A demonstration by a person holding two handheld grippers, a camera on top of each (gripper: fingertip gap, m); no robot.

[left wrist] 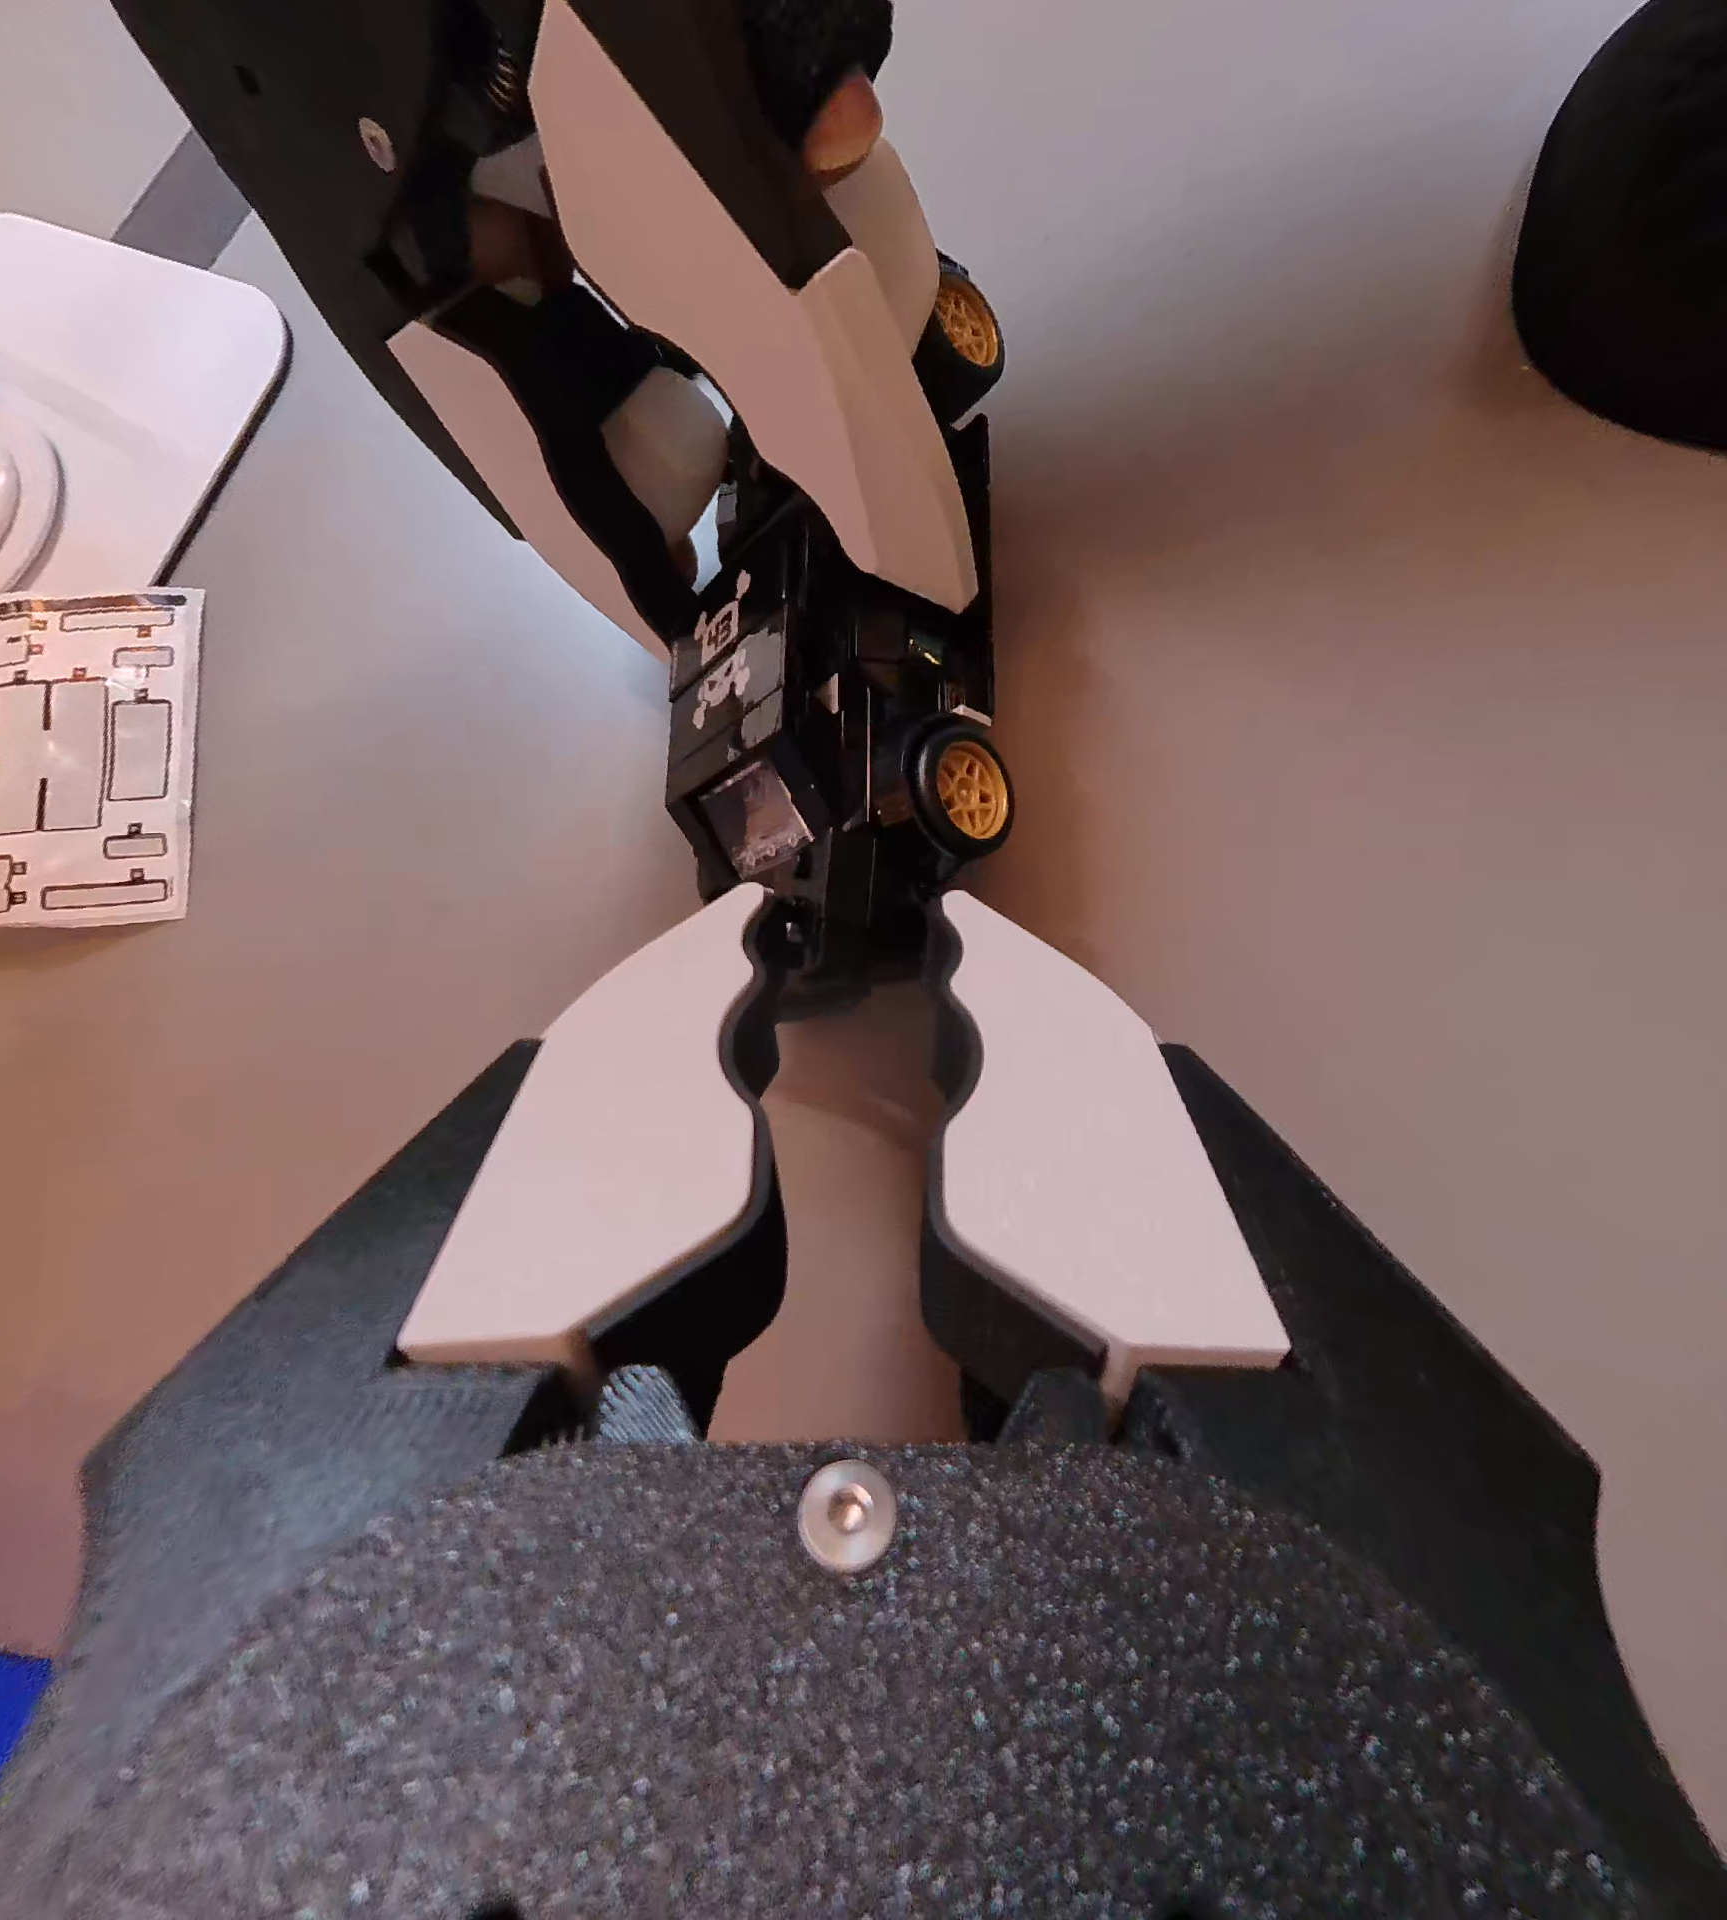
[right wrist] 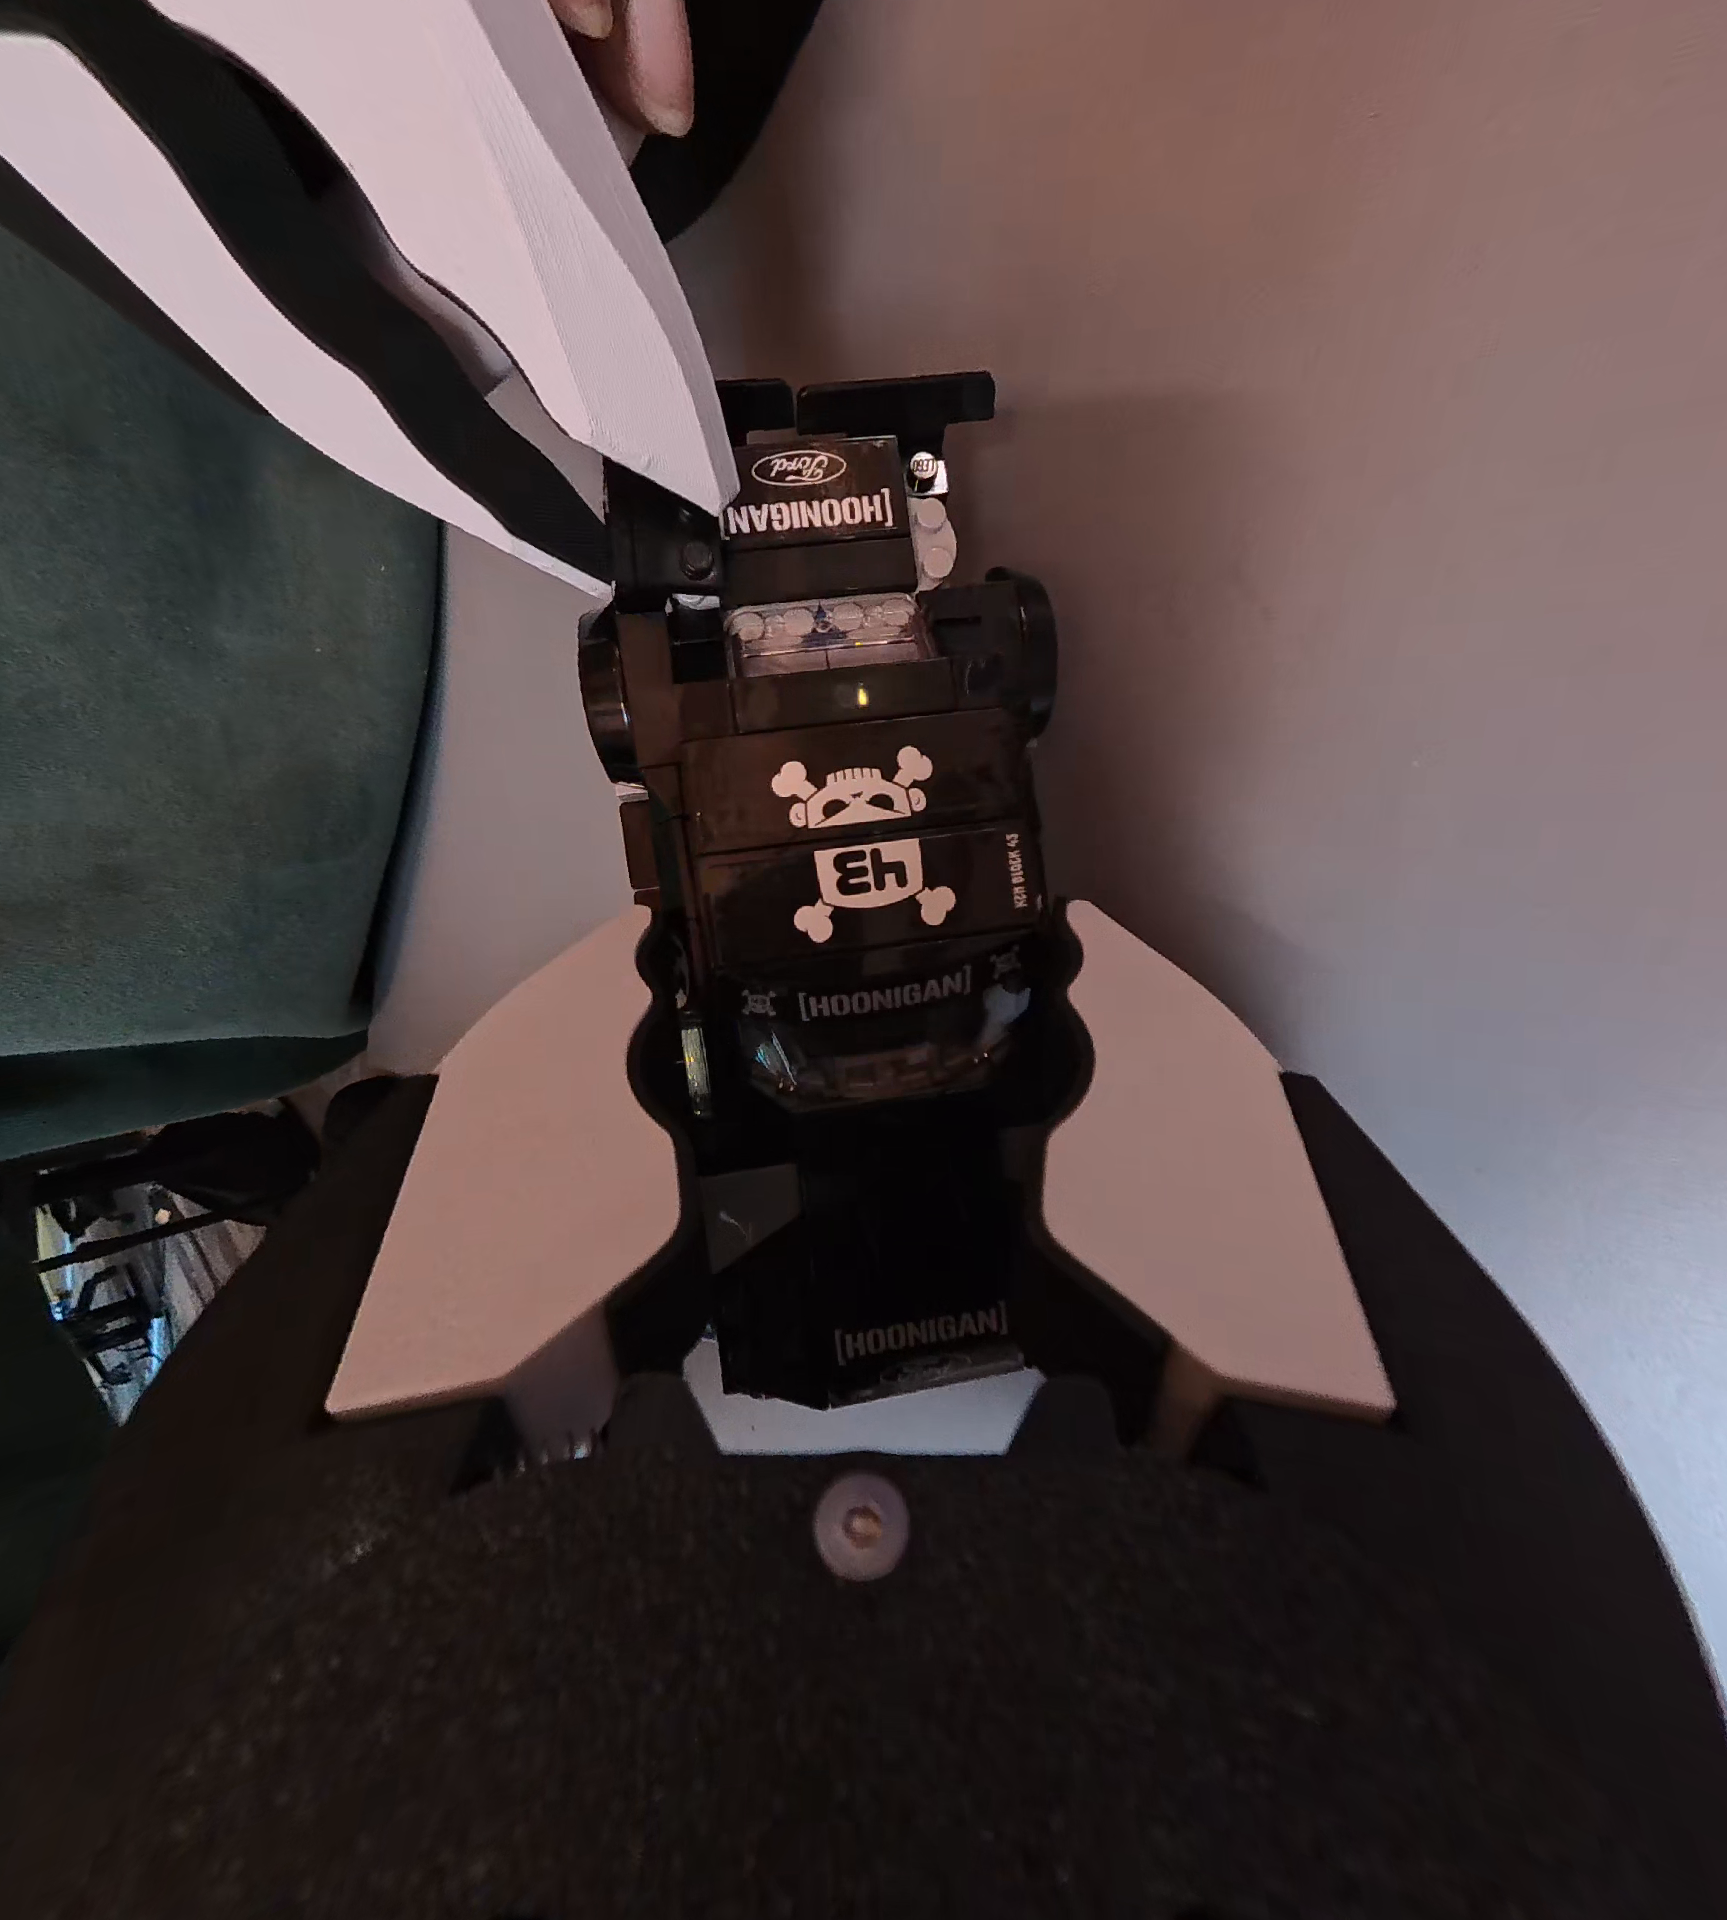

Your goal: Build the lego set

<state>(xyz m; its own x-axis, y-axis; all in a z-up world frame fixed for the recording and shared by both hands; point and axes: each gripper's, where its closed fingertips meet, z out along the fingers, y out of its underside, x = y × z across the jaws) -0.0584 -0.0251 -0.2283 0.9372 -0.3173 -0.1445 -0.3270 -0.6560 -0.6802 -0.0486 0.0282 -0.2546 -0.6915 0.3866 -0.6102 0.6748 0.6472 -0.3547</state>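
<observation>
Two hand-held grippers meet on one black lego car (right wrist: 859,862): the right hand-held gripper (right wrist: 864,997) clamps its body at the windscreen end, while the left hand-held gripper (left wrist: 851,925) pinches the opposite end, holding it above the pale desk (left wrist: 1358,935). Judging by the grip, a steady right hold and light, square left pressure would seat parts cleanly. The car wears skull-and-crossbones stickers and gold-hubbed wheels (left wrist: 963,795); a stripped sticker sheet (left wrist: 38,758) lies well aside.

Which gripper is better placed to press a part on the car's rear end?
Left, probably. The left gripper has its tips at the rear end of the black lego car, while the right gripper clamps the car's body and steadies it.
</observation>
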